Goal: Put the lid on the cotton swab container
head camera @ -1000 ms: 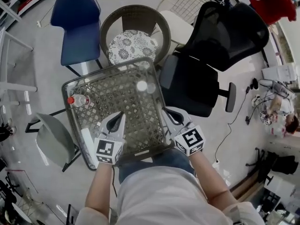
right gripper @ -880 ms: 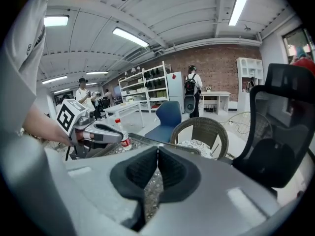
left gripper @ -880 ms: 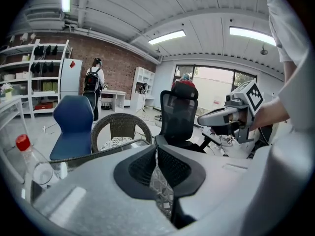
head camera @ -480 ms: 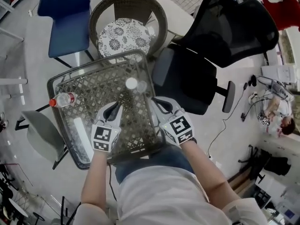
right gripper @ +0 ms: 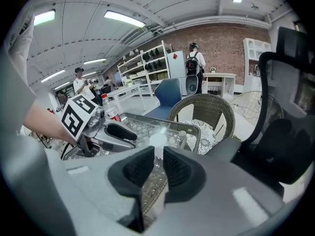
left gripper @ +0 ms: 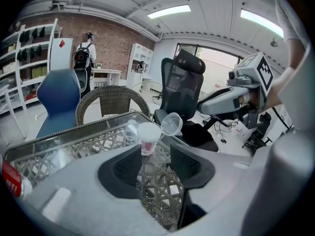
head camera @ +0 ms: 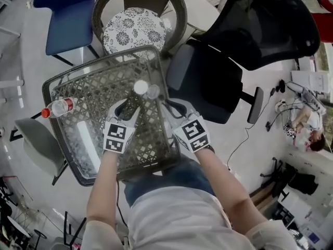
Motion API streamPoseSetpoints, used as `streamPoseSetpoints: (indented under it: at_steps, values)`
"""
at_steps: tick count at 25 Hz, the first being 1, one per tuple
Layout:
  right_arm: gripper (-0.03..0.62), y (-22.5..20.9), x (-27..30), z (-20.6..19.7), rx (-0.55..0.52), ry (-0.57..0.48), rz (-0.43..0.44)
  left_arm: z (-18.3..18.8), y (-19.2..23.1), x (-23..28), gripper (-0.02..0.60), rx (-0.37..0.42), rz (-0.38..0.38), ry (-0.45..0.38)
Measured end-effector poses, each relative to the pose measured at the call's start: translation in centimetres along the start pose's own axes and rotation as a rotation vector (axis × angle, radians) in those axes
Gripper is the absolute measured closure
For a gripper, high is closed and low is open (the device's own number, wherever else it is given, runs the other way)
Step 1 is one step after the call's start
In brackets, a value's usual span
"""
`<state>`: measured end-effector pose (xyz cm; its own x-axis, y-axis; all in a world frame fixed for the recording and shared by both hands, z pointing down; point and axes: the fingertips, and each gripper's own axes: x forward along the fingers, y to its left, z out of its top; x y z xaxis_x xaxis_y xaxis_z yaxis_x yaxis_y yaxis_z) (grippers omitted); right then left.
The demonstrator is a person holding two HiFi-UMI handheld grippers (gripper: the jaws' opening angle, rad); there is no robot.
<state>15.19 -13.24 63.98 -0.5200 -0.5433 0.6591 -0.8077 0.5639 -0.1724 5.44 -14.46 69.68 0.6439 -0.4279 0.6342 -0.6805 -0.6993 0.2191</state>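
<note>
The cotton swab container point(head camera: 140, 87) stands upright on the glass-topped wicker table point(head camera: 104, 62), its mouth uncovered. Its clear lid point(head camera: 153, 91) lies just right of it. In the left gripper view the container point(left gripper: 148, 136) shows a pink label, and the lid point(left gripper: 172, 124) leans tilted against it. My left gripper point(head camera: 127, 104) sits short of the container; its jaws have just been opening and stand open with nothing between them. My right gripper point(head camera: 169, 107) is short of the lid, its jaws together save a thin slit, holding nothing.
A water bottle point(head camera: 57, 107) lies at the table's left edge, a white strip point(head camera: 86, 139) near the front left. A wicker chair point(head camera: 138, 30), a blue chair point(head camera: 65, 14) and a black office chair point(head camera: 234, 40) stand beyond the table. People stand in the background.
Both grippers have moved forward over the table toward the container and lid. The left jaws, shut before, now stand apart. Container and lid have not moved on the table.
</note>
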Motion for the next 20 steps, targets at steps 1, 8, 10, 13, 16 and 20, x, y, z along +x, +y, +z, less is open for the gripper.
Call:
streamPoseSetpoints:
  at_steps: [1,8,10,13,16,20]
  values:
    - [0.546,-0.2,0.3,-0.6,0.001,0.011,0.001,-0.4,0.1,0.7,0.397,0.007,0.0,0.01]
    - [0.546,-1.2,2.9,-3.0,-0.002,0.055,0.011,-2.5,1.0,4.4,0.352,0.037,0.004,0.043]
    - [0.546,-1.5,3.6,-3.5,-0.01,0.072,0.013,-2.8,1.0,5.1,0.345,0.038,0.003,0.05]
    - [0.546,-1.8,4.3,-3.6,-0.02,0.082,0.02,-2.7,1.0,6.1,0.329,0.058,0.01,0.051]
    - [0.546,-1.8,4.5,-3.3,-0.024,0.079,0.028,-2.2,1.0,6.8,0.317,0.066,0.005,0.049]
    - [0.546,-1.5,4.8,-2.3,-0.034,0.063,0.044,-1.8,1.0,7.3,0.305,0.105,-0.006,0.057]
